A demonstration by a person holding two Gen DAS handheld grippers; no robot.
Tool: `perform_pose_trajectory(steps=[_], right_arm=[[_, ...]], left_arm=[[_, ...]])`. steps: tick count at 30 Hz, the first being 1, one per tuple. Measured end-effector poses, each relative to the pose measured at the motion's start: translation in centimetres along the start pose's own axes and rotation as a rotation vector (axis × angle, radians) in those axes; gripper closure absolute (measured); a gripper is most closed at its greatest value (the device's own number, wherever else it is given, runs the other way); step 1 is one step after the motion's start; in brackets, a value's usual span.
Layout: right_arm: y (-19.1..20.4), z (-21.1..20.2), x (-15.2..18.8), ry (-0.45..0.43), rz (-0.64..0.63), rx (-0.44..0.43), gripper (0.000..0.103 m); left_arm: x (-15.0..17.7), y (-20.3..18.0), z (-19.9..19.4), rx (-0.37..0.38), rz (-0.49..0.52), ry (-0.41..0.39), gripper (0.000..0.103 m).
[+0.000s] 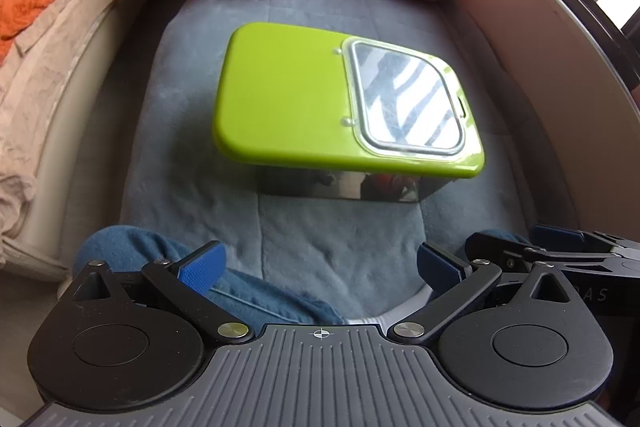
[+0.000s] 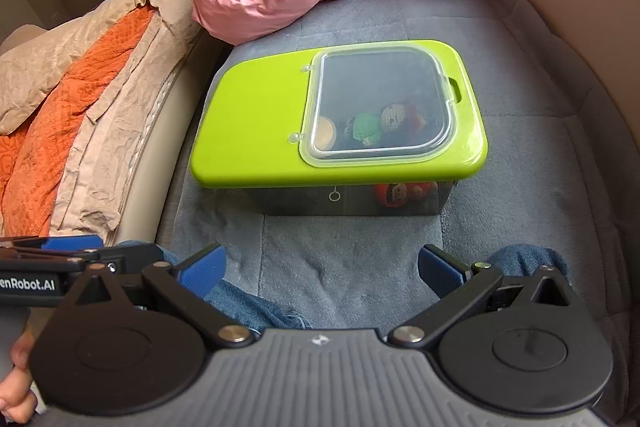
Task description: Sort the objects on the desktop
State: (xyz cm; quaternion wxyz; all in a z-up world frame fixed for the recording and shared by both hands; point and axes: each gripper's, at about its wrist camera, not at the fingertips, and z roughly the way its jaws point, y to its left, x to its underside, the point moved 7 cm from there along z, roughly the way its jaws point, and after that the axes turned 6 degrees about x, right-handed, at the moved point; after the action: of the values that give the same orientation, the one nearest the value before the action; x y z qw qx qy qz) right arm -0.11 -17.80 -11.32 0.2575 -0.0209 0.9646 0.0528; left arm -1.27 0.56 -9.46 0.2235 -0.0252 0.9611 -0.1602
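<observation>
Hovering apart, 2 open grippers, lidded box (perhaps toys inside)

The clearest lettering is white print reading "enRobot.AI" on the black body of the left gripper, seen at the left edge of the right wrist view (the start of the word is cut off by the frame). In the left wrist view, the dark body of the right gripper carries faint raised letters that look like "DAS", only partly legible. The green-lidded storage box shows no readable label.
</observation>
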Motion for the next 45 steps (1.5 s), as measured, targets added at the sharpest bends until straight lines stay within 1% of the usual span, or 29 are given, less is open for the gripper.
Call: perform_pose_trajectory(steps=[22,45], right_arm=[[0.12,0.27,0.09,0.009,-0.004,0.001,0.000],[0.38,0.44,0.29,0.014,0.002,0.004,0.000]], left_arm=[[0.04,-0.04,0.16,-0.017,0.003,0.001,0.000],[0.13,0.22,0.62,-0.011,-0.011,0.018,0.000]])
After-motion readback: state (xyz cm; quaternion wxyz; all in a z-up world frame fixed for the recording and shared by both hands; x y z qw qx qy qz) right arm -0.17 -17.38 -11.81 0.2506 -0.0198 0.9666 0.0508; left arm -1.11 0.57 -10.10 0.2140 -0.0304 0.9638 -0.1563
